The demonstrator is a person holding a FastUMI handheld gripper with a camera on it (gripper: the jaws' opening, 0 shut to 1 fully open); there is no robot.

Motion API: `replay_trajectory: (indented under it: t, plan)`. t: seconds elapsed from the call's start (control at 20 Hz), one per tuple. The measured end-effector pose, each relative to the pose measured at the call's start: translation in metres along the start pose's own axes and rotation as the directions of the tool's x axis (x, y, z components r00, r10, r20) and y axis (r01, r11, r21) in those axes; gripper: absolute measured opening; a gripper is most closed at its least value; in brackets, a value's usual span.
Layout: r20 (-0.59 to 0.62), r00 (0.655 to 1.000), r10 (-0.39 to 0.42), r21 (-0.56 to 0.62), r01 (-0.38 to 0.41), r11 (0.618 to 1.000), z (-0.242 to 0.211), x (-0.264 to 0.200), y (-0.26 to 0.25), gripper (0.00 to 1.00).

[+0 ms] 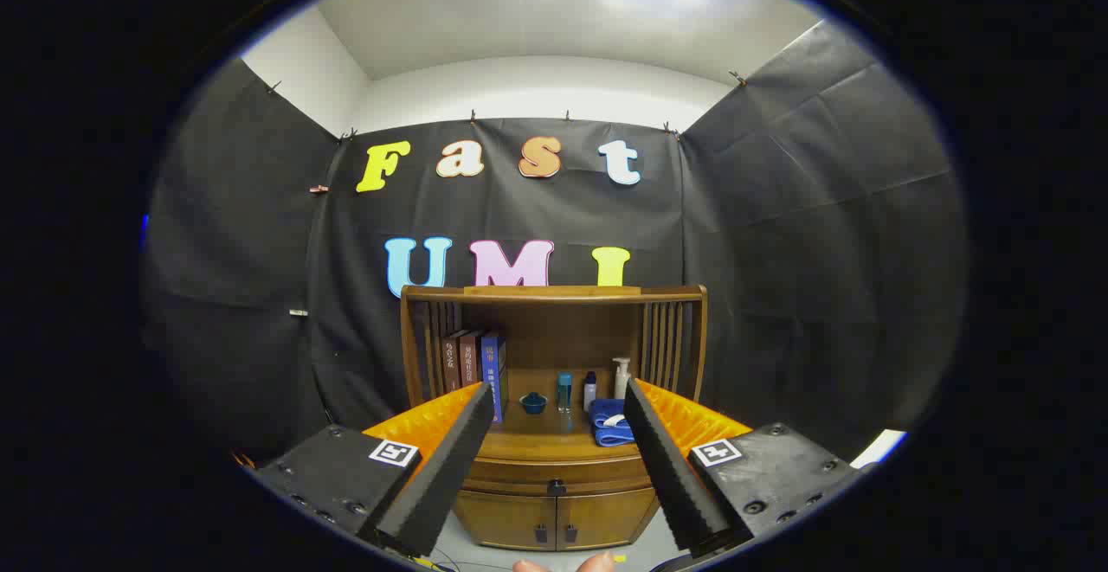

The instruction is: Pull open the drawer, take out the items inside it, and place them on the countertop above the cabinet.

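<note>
A black-draped booth holds a wooden cabinet (554, 433). Its drawer (554, 474), closed, runs crosswise with the knob (556, 487) straight ahead, beyond the gripper (554, 408), whose fingers are spread wide and empty.

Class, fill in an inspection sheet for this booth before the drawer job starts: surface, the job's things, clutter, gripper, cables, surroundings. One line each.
Surface: countertop of a wooden cabinet, partly bare at the front.
Job's things: drawer shut, with a dark knob at its middle; its contents hidden.
Clutter: on the countertop, books standing at the left, a small blue bowl, two small bottles, a pump bottle and a folded blue cloth.
Gripper: gripper held back from the cabinet, jaws wide apart, holding nothing.
Cables: thin wires beneath the gripper.
Surroundings: black cloth wall behind and beside the cabinet; two lower doors shut.
</note>
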State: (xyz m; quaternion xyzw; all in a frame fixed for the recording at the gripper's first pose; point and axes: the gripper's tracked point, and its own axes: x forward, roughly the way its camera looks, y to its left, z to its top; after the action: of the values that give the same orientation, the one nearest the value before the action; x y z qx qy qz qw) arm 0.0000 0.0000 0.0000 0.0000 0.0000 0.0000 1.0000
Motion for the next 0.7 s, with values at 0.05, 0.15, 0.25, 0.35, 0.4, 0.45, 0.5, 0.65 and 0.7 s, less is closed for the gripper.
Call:
replay_trajectory:
  t: [0.05, 0.15, 0.25, 0.35, 0.4, 0.45, 0.5, 0.65, 0.7]
  plan:
    - [-0.003, 1.0, -0.001, -0.004, 0.001, 1.0, -0.0002, -0.0004, -0.0003, 0.99]
    - [-0.004, 1.0, -0.002, -0.011, 0.002, 1.0, -0.0006, -0.0013, -0.0015, 0.99]
    - [-0.004, 1.0, -0.004, -0.011, 0.004, 1.0, -0.0003, -0.0017, -0.0023, 0.99]
    - [-0.004, 1.0, -0.008, -0.007, 0.008, 1.0, 0.0001, -0.0016, -0.0023, 0.99]
    - [-0.003, 1.0, -0.011, -0.005, 0.011, 1.0, 0.0005, -0.002, -0.0021, 0.99]
    - [-0.002, 1.0, -0.012, -0.003, 0.012, 1.0, 0.001, -0.0019, -0.0017, 0.99]
    - [-0.003, 1.0, -0.012, -0.004, 0.012, 1.0, 0.0008, -0.0023, -0.0017, 0.99]
    - [-0.006, 1.0, -0.012, -0.01, 0.011, 1.0, -0.0002, -0.0025, -0.0029, 0.99]
    - [-0.007, 1.0, -0.009, -0.01, 0.009, 1.0, -0.0008, -0.0026, -0.003, 0.99]
